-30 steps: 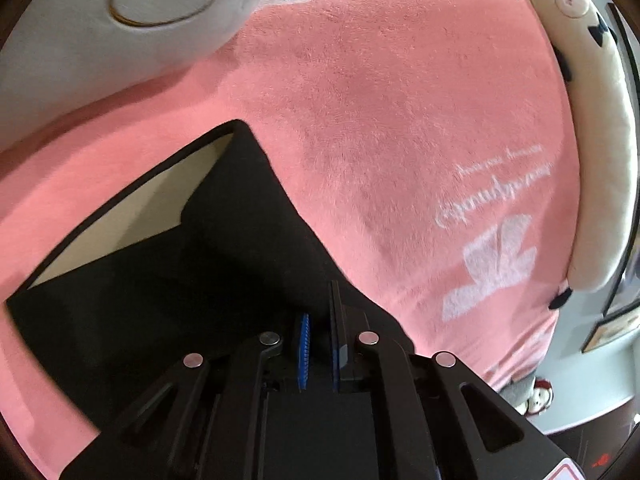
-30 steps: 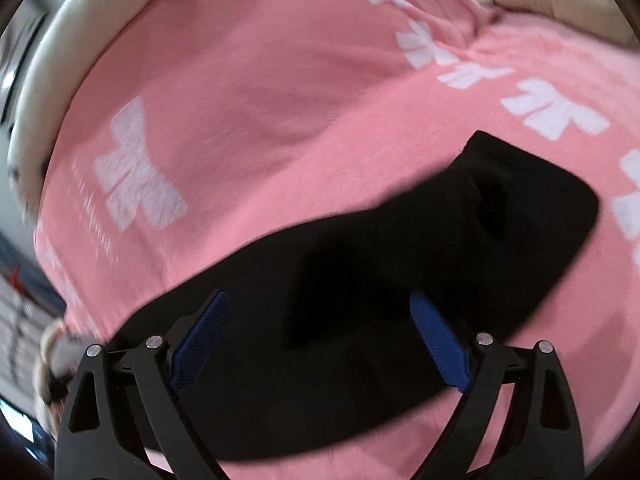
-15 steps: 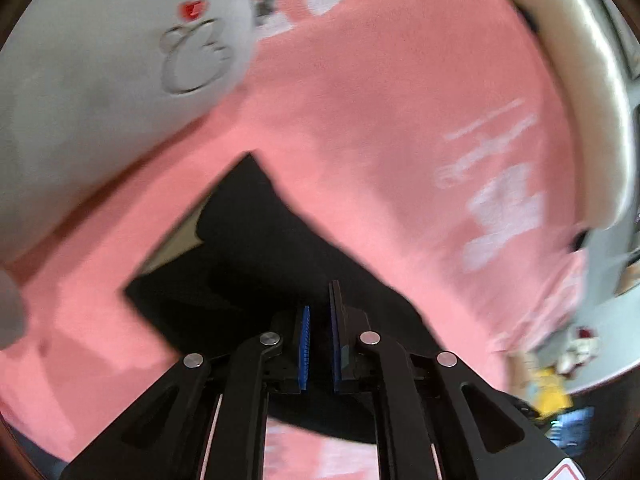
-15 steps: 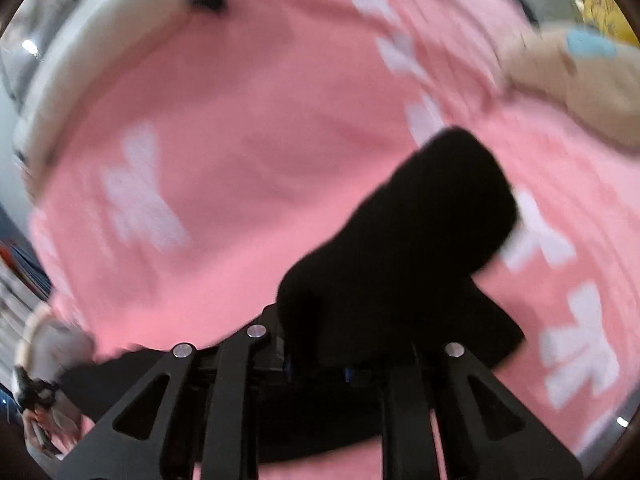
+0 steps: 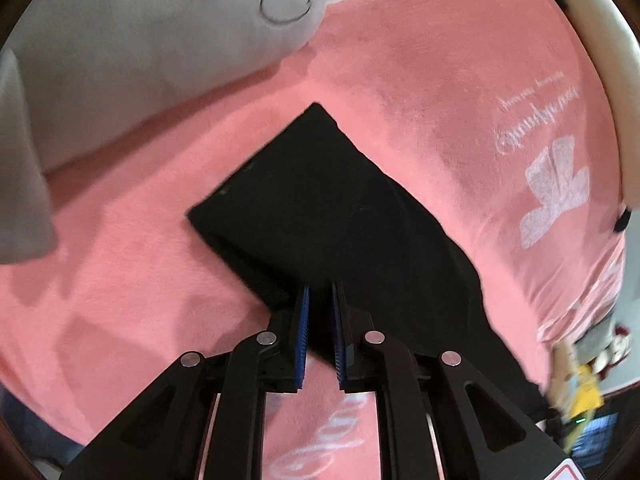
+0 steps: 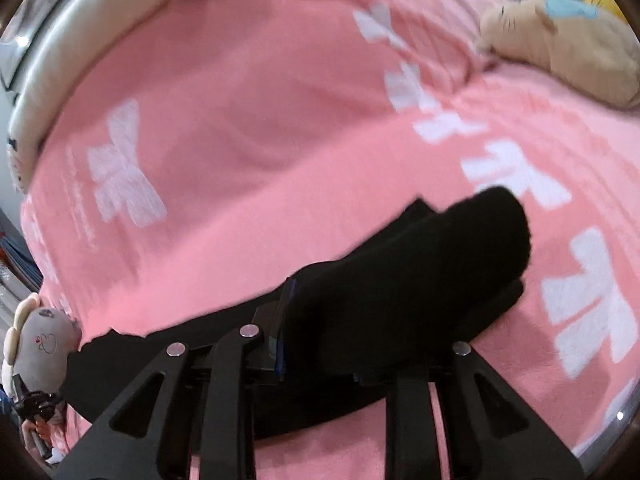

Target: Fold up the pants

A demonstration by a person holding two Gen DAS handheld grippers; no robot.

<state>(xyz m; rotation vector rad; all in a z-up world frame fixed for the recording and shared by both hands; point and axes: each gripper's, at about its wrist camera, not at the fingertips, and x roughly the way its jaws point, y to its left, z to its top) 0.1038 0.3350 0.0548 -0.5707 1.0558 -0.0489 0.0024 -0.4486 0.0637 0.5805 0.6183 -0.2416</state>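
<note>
On the pink blanket (image 5: 420,80) we see black pants (image 5: 320,208) mid-frame. Left gripper (image 5: 319,300) pinches their 6 o'clock edge, jaws nearly closed. Only the right view shows right gripper (image 6: 332,328) clamping bunched pants, jaws easing apart, plus a tan plush (image 6: 560,40) at 2 o'clock.

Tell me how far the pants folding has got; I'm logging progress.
Done: the black pants lie doubled on the pink blanket, one end squared. In hand: both tools grip cloth; the right tool holds a bunched, raised end, its jaws easing open. Left: laying that end down and smoothing it.
</note>
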